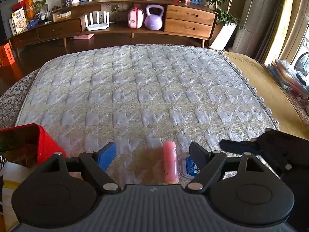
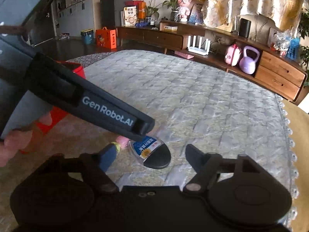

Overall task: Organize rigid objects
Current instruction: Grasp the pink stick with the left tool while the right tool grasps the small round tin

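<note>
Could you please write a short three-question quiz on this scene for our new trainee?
1. True or false: the pink cylinder stands upright on the quilted cover.
2. Which lies right beside the pink cylinder? A) a clear jar with a blue label and black lid B) a glass cup C) a metal spoon
3. Fill in: the box at the cover's near left edge is coloured ____.

Key:
1. False; it lies on its side between the fingers of the open left gripper, not gripped.
2. A; the jar also lies on its side, in front of the open right gripper.
3. Red.
</note>
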Tool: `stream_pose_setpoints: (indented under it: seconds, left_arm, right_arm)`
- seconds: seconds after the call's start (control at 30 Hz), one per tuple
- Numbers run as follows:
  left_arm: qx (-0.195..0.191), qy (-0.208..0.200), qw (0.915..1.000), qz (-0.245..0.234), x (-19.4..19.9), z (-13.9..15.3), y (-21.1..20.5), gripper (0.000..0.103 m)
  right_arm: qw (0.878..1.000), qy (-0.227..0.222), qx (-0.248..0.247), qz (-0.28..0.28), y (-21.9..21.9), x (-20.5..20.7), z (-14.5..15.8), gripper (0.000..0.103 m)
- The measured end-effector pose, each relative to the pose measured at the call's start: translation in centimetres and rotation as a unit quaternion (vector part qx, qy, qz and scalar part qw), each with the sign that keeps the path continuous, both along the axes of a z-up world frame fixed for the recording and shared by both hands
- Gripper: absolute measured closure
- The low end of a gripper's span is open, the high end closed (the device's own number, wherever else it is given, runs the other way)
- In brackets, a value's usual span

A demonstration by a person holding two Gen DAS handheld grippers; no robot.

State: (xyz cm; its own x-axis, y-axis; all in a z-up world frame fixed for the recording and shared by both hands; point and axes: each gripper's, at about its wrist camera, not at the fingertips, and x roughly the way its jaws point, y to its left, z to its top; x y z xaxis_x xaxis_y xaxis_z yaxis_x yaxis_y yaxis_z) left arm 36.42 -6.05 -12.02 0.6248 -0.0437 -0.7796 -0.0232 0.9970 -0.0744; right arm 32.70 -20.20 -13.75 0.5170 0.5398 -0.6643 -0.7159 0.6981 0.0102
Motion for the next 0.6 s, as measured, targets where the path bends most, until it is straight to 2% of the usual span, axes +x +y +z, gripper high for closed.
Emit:
stream_pose_setpoints:
  seconds: [0.13, 0.17, 0.2, 0.27, 0.33, 0.47, 0.53, 0.6]
  left_arm:
    - [0.007, -0.003, 1.0000, -0.004, -0.1, -0.5, -0.1, 0.022]
    - [0.006, -0.003, 1.0000, -0.005, -0.1, -0.6, -0.1, 0.025]
    - [0.008, -0.002, 1.0000, -0.006, -0.1, -0.7, -0.1, 0.025]
    - [0.011, -0.002, 0.9999, -0.008, -0.1, -0.9, -0.3, 0.026]
    - [0.010, -0.007, 0.9999, -0.011, -0.2, -0.9, -0.3, 0.029]
    - [0.006, -0.007, 0.9998, -0.018, -0.4, -1.0, -0.2, 0.043]
    - [-0.002, -0.003, 0.9998, -0.020, -0.3, -1.1, -0.3, 0.046]
    - [-0.002, 0.000, 0.9997, -0.024, -0.4, -1.3, -0.3, 0.055]
  right_arm:
    - [1.000, 0.002, -0.003, 0.008, 0.2, -0.1, -0.1, 0.039]
    - [1.000, 0.004, -0.006, 0.009, 0.2, -0.1, -0.1, 0.041]
    - [1.000, 0.007, -0.005, 0.010, 0.2, -0.1, -0.2, 0.047]
    - [1.000, 0.007, -0.001, 0.008, 0.1, -0.1, -0.2, 0.050]
    - [1.000, 0.007, 0.000, 0.008, -0.1, -0.2, -0.1, 0.059]
    - [1.000, 0.009, -0.007, 0.009, -0.6, -0.7, 0.1, 0.059]
    - [1.000, 0.008, -0.010, 0.010, -1.1, -1.1, 0.1, 0.059]
    - [1.000, 0.009, -0.007, 0.004, -2.0, -1.4, 0.1, 0.059]
